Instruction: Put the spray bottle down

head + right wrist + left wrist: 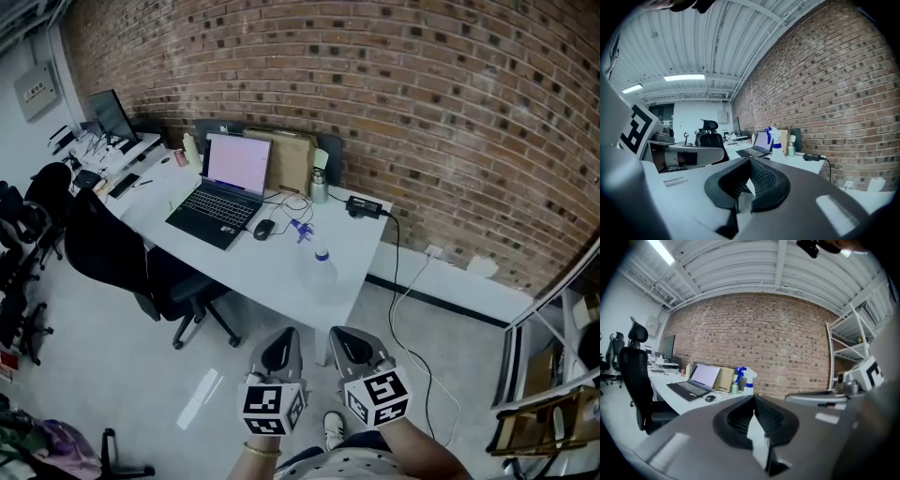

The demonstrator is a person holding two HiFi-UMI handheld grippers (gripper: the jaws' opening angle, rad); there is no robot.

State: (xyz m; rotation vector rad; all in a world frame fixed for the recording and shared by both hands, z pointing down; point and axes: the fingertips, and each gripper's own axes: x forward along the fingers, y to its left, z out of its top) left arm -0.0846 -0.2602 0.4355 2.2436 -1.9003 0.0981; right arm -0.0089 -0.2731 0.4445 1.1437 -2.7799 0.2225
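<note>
The spray bottle [320, 268], clear with a blue trigger, stands upright on the white table [272, 277] near its front right corner. It also shows beyond the jaws in the left gripper view, spray bottle [746, 379], and in the right gripper view, spray bottle [775, 142]. My left gripper [279, 349] and right gripper [350, 345] hang side by side over the floor, well short of the table and apart from the bottle. Both are shut with nothing between the pads, as seen at the left gripper [753, 397] and right gripper [749, 161].
An open laptop [225, 187], a mouse [263, 229], a brown box [292, 159], a small flask [319, 186] and a power brick [364, 206] share the table. A black office chair [112, 248] stands at its left. A metal shelf rack [548, 375] is at the right, and a brick wall lies behind.
</note>
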